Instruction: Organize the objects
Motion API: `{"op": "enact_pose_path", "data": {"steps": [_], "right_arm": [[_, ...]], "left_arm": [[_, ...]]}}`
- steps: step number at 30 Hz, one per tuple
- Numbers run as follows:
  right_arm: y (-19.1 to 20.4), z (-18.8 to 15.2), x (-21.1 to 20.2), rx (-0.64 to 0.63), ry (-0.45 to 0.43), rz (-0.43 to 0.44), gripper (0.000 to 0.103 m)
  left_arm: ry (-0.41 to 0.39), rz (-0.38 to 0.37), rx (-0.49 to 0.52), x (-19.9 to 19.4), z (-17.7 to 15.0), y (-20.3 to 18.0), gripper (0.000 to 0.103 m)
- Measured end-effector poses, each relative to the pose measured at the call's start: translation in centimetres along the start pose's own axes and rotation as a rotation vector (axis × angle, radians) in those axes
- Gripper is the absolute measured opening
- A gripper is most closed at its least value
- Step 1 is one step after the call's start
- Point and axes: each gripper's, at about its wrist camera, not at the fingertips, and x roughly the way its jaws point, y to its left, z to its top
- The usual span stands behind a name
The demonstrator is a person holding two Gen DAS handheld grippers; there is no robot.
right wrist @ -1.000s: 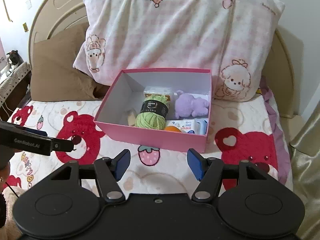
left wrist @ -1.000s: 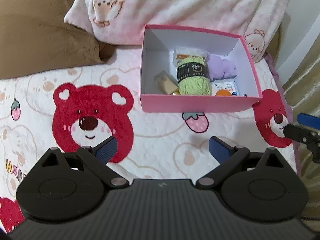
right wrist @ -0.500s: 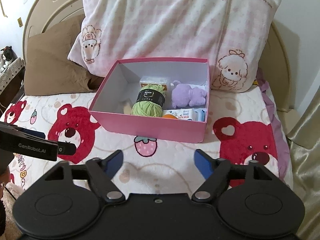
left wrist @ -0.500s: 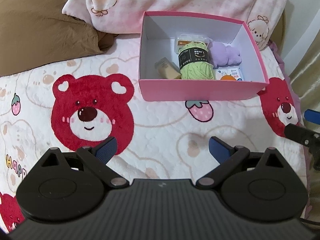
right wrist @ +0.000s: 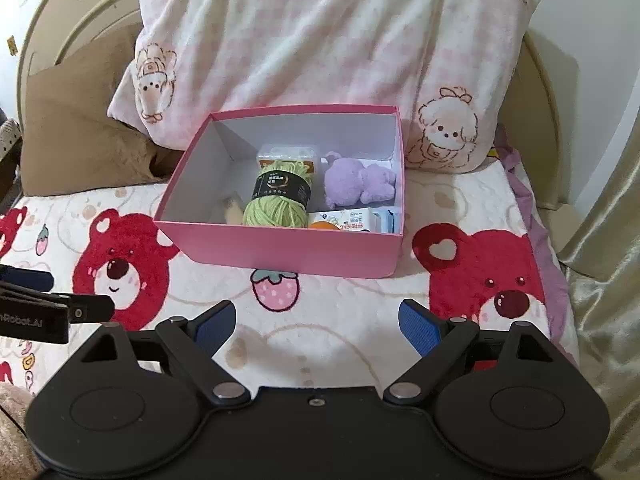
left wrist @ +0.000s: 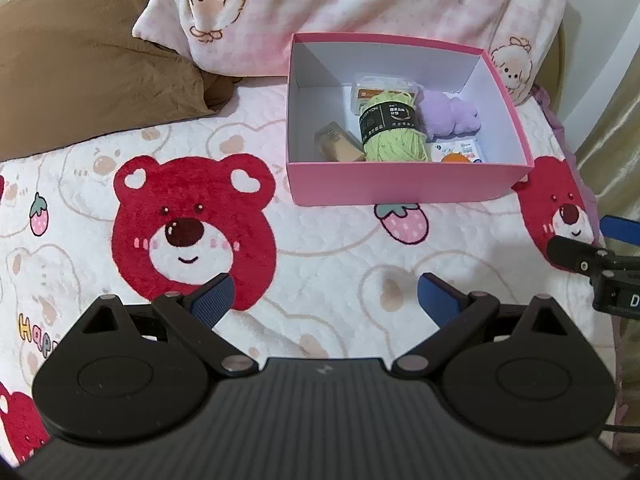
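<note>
The pink box (right wrist: pixel 296 250) sits on the far side of the bed, already holding yarn (right wrist: pixel 278 196), a plush toy (right wrist: pixel 356 186) and small packets. Nothing loose remains in view. The left gripper (left wrist: pixel 324 300) is spread and empty; the right gripper (right wrist: pixel 316 326) is opening, also empty.

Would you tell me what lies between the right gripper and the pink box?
Only bedspread with a strawberry print, in the right wrist view, separates the opening right gripper from the pink box.

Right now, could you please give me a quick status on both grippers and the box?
Left hand-held gripper open, empty. Right hand-held gripper opening, nothing between jaws. Pink box on bedspread, yarn and purple plush inside. Nothing in the way.
</note>
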Motion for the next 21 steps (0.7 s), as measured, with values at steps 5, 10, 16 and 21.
{"op": "enact_pose_path", "data": {"steps": [5,10,16,21], "right_arm": [[0.4,-0.1,0.1,0.000,0.014,-0.008,0.091],[0.7,-0.1,0.1,0.009,0.021,-0.018,0.091],[1.0,-0.2,0.7,0.011,0.036,-0.026,0.091],[1.1,-0.1,1.1,0.015,0.042,-0.025,0.091]], "left_arm": [[0.007,0.017,-0.012,0.3,-0.1,0.5,0.099],[0.018,0.030,-0.019,0.7,-0.2,1.0,0.099],[0.038,0.035,-0.026,1.0,-0.1,1.4,0.099],[0.039,0.042,-0.034,1.3,-0.2,1.7,0.099]]}}
